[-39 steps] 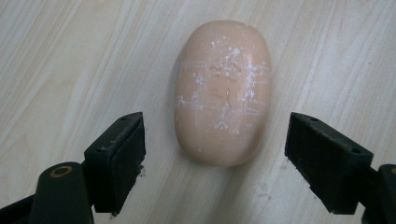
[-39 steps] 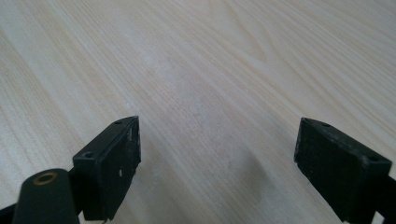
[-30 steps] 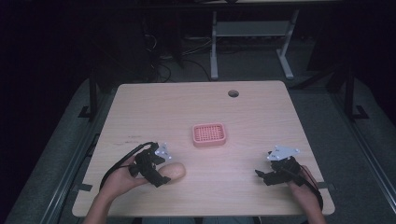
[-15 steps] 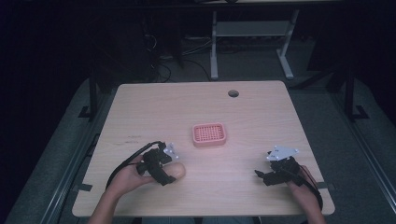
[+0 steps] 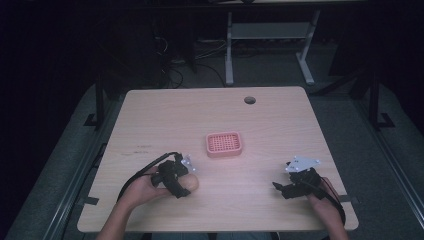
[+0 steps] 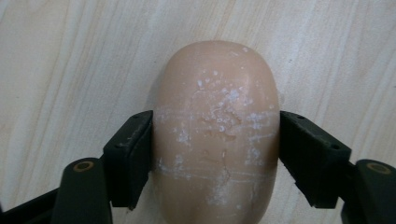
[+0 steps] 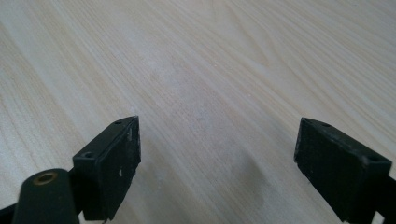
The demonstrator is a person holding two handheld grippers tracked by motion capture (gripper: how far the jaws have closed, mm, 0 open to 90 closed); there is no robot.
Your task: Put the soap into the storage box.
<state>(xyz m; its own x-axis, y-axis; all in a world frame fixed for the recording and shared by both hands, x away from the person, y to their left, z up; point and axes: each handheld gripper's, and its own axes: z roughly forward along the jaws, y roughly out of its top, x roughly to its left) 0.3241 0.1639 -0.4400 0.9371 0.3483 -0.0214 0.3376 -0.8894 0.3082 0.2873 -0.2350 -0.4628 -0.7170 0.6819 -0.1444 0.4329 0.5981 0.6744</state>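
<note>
Two tongs: your left tongs (image 6: 215, 154) clamp the soap (image 6: 217, 135) across its short width on the desk (image 5: 280, 125), long axis pointing away, tray (image 5: 224, 144) ahead-right; right tongs (image 7: 217, 158) apart, idle.

Matt, scuffed soap bar (image 6: 215, 135) w/ white flecks; pale wood-grain table (image 5: 165, 120).

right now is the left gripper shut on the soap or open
Shut on the soap: the left gripper has both jaws pressed against its sides.

Your soap bar (image 6: 215, 135) is a beige oval, scuffed with white flecks. It lies flat on the wood at the high view's lower left.
</note>
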